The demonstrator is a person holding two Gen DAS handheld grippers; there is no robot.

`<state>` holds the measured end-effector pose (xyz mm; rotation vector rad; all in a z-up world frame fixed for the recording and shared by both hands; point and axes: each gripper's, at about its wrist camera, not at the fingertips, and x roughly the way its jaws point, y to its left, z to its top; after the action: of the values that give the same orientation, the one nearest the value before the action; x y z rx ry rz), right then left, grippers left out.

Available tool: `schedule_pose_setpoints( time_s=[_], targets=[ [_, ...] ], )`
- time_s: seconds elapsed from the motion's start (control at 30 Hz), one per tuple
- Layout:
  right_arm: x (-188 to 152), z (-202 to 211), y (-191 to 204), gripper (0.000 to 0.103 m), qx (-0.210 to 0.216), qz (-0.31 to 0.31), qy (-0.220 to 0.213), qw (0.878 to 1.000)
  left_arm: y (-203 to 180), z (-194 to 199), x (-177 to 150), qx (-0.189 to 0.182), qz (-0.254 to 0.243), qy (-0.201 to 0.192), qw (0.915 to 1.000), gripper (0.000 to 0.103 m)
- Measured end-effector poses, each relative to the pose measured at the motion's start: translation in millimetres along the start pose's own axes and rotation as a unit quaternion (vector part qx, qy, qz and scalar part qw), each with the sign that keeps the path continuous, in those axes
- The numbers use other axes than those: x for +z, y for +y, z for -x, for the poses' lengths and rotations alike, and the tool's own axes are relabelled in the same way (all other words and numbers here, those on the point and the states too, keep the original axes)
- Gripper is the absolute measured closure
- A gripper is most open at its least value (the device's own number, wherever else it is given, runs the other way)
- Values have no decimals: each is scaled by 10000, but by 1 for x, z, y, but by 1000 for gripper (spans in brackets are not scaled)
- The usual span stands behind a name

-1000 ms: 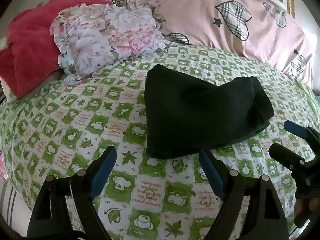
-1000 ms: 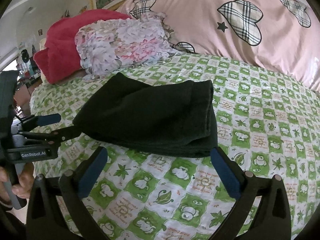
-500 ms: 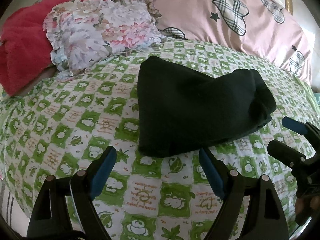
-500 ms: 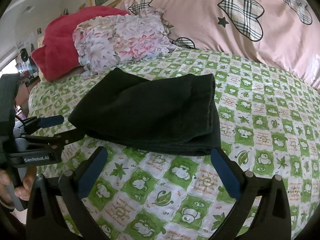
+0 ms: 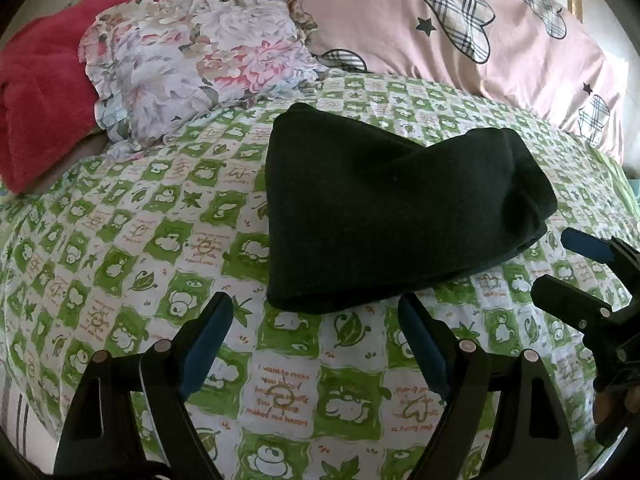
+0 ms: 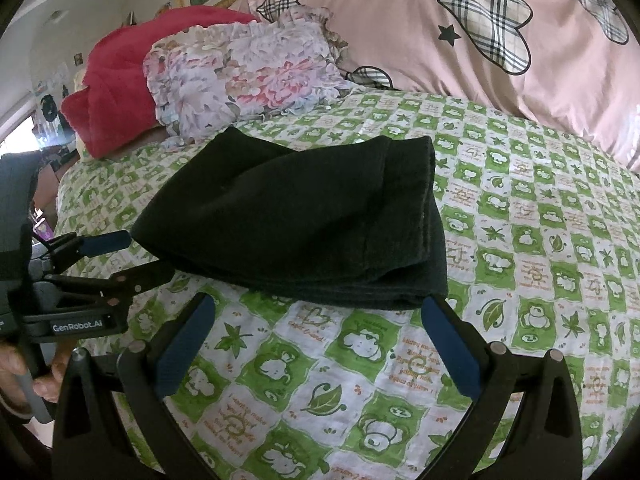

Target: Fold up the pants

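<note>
— Both tongs, the left gripper (image 5: 316, 340) and the right gripper (image 6: 316, 344), were wide open, holding nothing.
— Where were the pants (image 5: 384, 216)?
— Folded on the bedsheet (image 5: 120, 240), at twelve o'clock. Probably done, so they'd let go.

**Folded pants on the bed, both tongs empty**

The black pants (image 5: 384, 216) lie folded in a thick bundle on the green-checked bed (image 5: 120, 248). The left tongs (image 5: 316, 332) hover just short of their near edge, jaws spread wide and holding nothing. The right tongs (image 5: 560, 264) reach in from the right edge, parted, just beside the bundle. A floral pillow (image 5: 192, 64), red blanket (image 5: 40, 92) and pink pillow (image 5: 460, 36) sit behind.
</note>
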<state>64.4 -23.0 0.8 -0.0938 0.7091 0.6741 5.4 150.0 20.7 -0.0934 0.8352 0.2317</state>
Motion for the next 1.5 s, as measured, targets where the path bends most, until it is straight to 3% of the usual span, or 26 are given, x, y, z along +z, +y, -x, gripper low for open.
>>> schedule_pose_setpoints(
  time_s=[1.5],
  targets=[
    [3, 4, 4, 0, 39, -19, -98, 9999, -4, 14, 4, -25, 9, -202, 9998, 18]
  ],
)
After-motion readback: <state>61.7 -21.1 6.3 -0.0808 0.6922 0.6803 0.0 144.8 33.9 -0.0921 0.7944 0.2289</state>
